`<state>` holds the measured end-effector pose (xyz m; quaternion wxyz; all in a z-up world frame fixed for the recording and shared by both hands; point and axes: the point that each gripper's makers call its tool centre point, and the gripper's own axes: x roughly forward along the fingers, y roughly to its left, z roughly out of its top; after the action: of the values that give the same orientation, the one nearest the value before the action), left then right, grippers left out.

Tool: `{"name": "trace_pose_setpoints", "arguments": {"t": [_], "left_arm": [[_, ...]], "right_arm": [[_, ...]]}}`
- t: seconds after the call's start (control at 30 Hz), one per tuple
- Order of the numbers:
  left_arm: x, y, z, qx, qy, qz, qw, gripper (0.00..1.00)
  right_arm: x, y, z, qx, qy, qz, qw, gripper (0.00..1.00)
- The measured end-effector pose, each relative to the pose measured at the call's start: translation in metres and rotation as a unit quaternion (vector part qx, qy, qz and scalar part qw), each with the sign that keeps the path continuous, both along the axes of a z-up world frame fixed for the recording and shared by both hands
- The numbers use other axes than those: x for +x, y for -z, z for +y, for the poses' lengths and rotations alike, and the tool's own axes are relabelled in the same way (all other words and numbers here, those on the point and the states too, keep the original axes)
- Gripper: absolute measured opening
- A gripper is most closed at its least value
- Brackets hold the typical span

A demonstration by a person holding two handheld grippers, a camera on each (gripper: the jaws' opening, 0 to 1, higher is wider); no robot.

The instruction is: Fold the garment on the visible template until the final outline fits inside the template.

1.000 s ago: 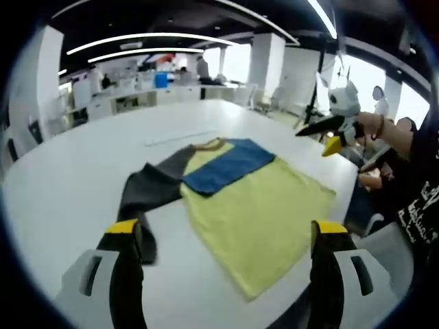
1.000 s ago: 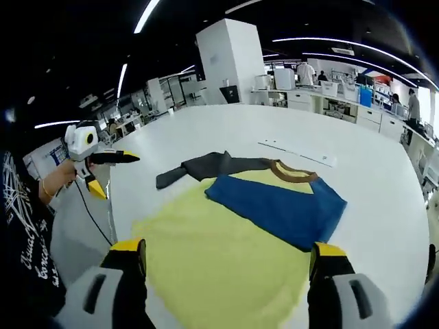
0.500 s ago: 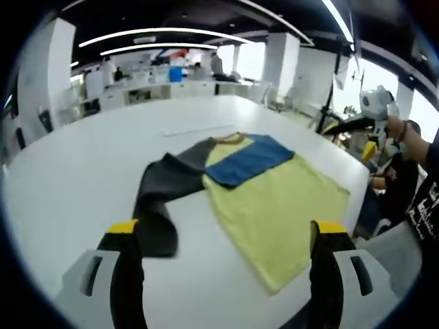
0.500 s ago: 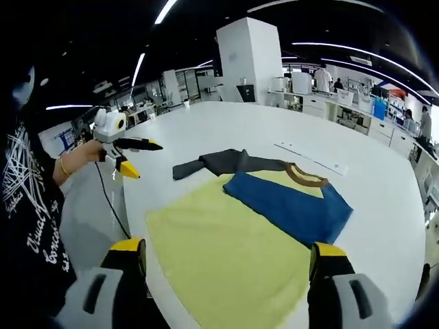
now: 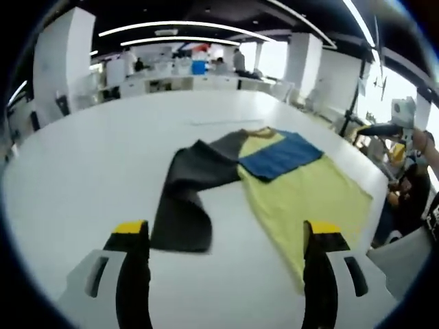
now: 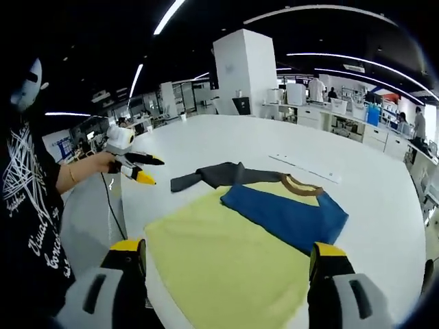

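A garment lies flat on the white table (image 5: pixel 82 171): a yellow body (image 5: pixel 309 195), a blue sleeve (image 5: pixel 281 154) folded across the chest, and a dark grey sleeve (image 5: pixel 188 195) stretched out to the side. My left gripper (image 5: pixel 226 233) is open and hovers short of the grey sleeve's end, holding nothing. My right gripper (image 6: pixel 228 250) is open over the hem of the yellow body (image 6: pixel 219 257). From there I see the blue sleeve (image 6: pixel 288 216), the grey sleeve (image 6: pixel 212 175) and the brown collar (image 6: pixel 302 184). A hand holds the left gripper (image 6: pixel 156 171) beside the table's edge.
A thin white strip (image 6: pixel 305 168) lies on the table beyond the collar, also the strip (image 5: pixel 212 122). The right gripper (image 5: pixel 376 140) is past the table's right edge. Desks, pillars and people stand far behind. The table edge runs close under the hem.
The left gripper has swung round toward the grey sleeve, which now sits nearer its view's centre. The garment itself lies as before. The right gripper has barely shifted.
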<state>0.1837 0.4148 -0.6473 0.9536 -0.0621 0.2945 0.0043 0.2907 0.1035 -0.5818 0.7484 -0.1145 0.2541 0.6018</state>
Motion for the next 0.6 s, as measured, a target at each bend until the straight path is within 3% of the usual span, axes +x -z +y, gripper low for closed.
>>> {"name": "trace_pose_setpoints", "arguments": {"t": [0.3, 0.6], "left_arm": [[0.003, 0.019, 0.025, 0.007, -0.031, 0.017, 0.9994, 0.81], [0.003, 0.024, 0.048, 0.004, -0.076, 0.010, 0.9970, 0.65]], "right_arm": [[0.000, -0.006, 0.007, 0.041, 0.003, -0.003, 0.9991, 1.00], [0.000, -0.002, 0.005, 0.029, -0.002, -0.007, 0.9996, 1.00]]}}
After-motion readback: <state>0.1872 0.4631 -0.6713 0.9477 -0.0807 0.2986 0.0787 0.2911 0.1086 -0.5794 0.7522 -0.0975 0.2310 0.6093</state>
